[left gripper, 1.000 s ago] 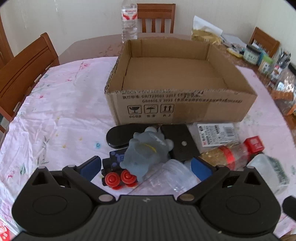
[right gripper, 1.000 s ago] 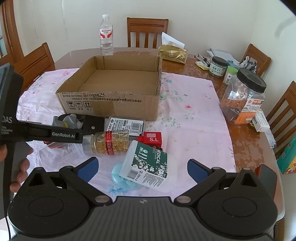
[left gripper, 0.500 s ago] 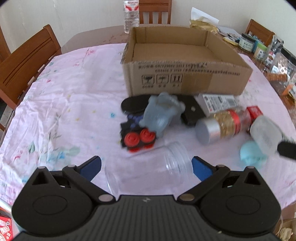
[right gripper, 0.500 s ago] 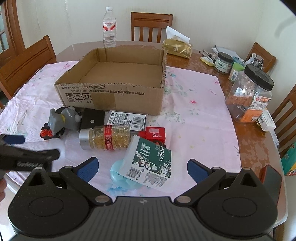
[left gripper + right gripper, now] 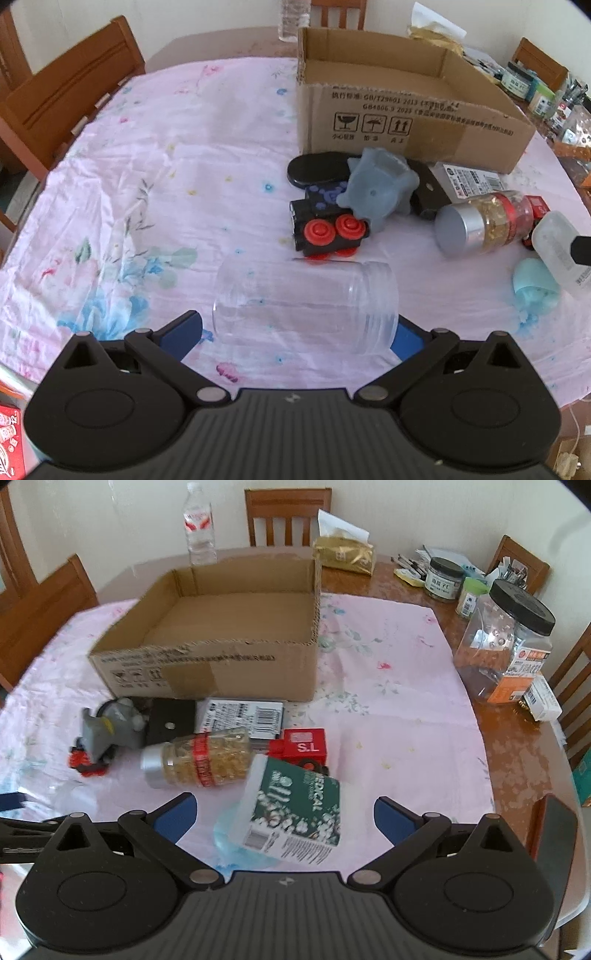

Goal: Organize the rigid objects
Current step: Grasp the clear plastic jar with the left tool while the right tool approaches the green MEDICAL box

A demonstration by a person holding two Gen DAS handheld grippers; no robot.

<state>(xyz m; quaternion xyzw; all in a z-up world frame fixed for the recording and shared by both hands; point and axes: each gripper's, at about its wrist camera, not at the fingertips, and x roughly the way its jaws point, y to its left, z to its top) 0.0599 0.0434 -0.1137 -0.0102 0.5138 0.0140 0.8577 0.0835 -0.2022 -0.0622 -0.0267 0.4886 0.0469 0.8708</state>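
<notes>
A clear plastic jar (image 5: 306,302) lies on its side on the pink floral cloth. My left gripper (image 5: 295,330) is open, one finger at each end of the jar; the jar partly hides the right finger. Beyond it lie a black toy train with red wheels (image 5: 325,229), a grey-blue toy (image 5: 376,184) and a capsule bottle with a silver cap (image 5: 480,225). My right gripper (image 5: 284,814) is open above a green-labelled white bottle (image 5: 295,808) that rests on a teal lid (image 5: 229,834). The open cardboard box (image 5: 221,635) stands behind, with nothing in it.
A red block marked S.L (image 5: 303,744), a barcoded pack (image 5: 243,716) and a black flat piece (image 5: 171,722) lie before the box. At the right stand a black-lidded jar (image 5: 506,642), smaller jars (image 5: 443,578) and a phone (image 5: 557,830). Chairs ring the table; a water bottle (image 5: 199,524) stands behind.
My left gripper has drawn back and left from the toy pile, so the clear jar now lies between its fingers. The right gripper has shifted slightly nearer the green-labelled bottle.
</notes>
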